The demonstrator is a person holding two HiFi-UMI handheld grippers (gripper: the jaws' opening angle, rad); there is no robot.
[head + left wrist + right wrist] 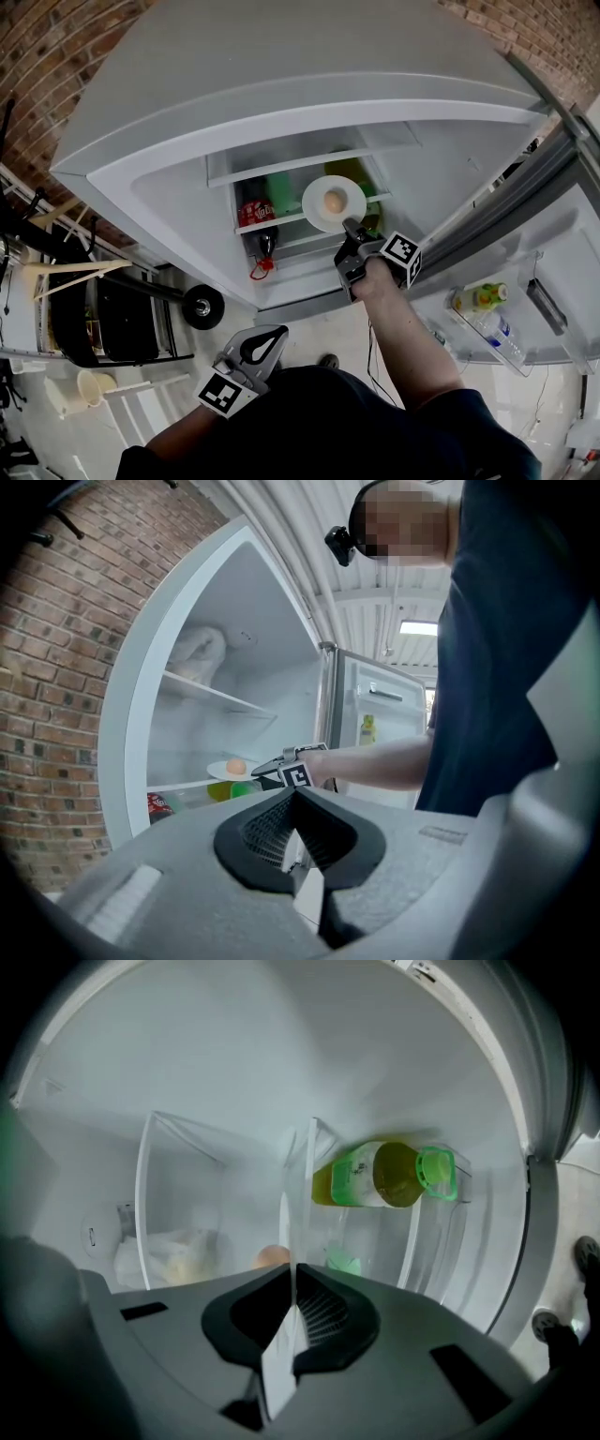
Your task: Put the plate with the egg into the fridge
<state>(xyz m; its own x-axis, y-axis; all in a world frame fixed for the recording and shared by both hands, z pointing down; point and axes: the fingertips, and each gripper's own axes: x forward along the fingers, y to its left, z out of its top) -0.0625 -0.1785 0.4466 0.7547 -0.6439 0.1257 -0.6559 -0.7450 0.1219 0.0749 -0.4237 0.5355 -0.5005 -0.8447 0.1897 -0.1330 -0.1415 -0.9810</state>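
Right gripper (354, 236): jaws clamped on the near rim of the plate (319, 214); the rim shows edge-on between the pads in the right gripper view. The egg (334, 201) sits at the plate's centre, at 12 o'clock from the jaws.

The plate is inside the open fridge (169, 178), at middle-shelf level. Can't tell whether it rests on the glass.

Fridge contents, head view:
- A red can (254, 214) is at 9 o'clock from the plate, with a green bottle (281, 193) just past it.
- The door bin (469, 339), at 4 o'clock from the plate, holds a yellow-green bottle (480, 296) and a clear bottle (498, 328) side by side.

Right gripper view:
- A green-capped juice bottle (380, 1175) is at 1 o'clock beyond the plate.
- A pale bag (173, 1255) is at 10 o'clock, contents unclear.

Left gripper (272, 337): jaws pressed together with nothing between them, held outside the fridge at 7 o'clock from the plate.
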